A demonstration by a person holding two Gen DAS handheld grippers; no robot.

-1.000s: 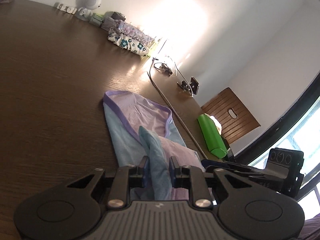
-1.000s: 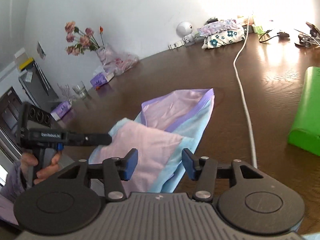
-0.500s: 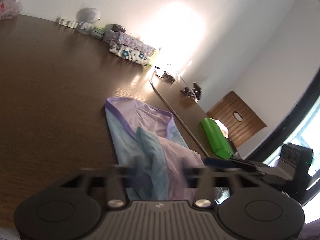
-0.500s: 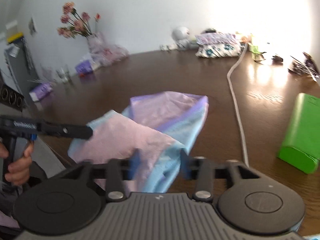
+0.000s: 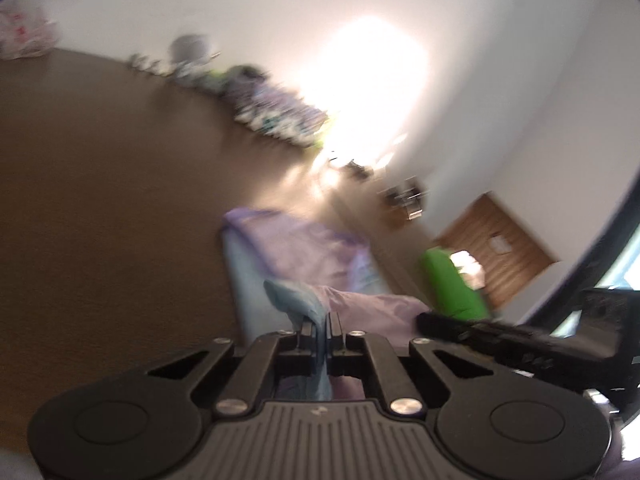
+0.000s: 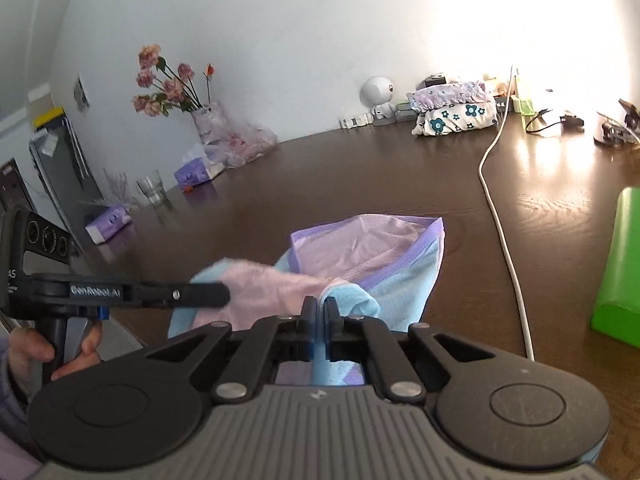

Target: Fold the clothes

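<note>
Pinching the garment (image 6: 372,256) hem, each tool, left tool (image 5: 319,330) and right tool (image 6: 319,312), has just closed; lift evenly, carrying it ahead over the worktop (image 6: 360,176).

Garment (image 6: 376,256) lay on table (image 6: 320,184) near its front edge, cable (image 6: 504,236) right of it, box (image 6: 620,264) further right, folded pile (image 6: 456,110) behind, vase (image 6: 208,124) back-left.

Daylight blazes on the white wall (image 5: 376,92), blown out to pure glare, and spills a sheen across the dark table (image 6: 560,176). The left wrist view is smeared with motion blur throughout. The right wrist view is sharp, though fisheye bending curves its edges and black corners frame both views.
</note>
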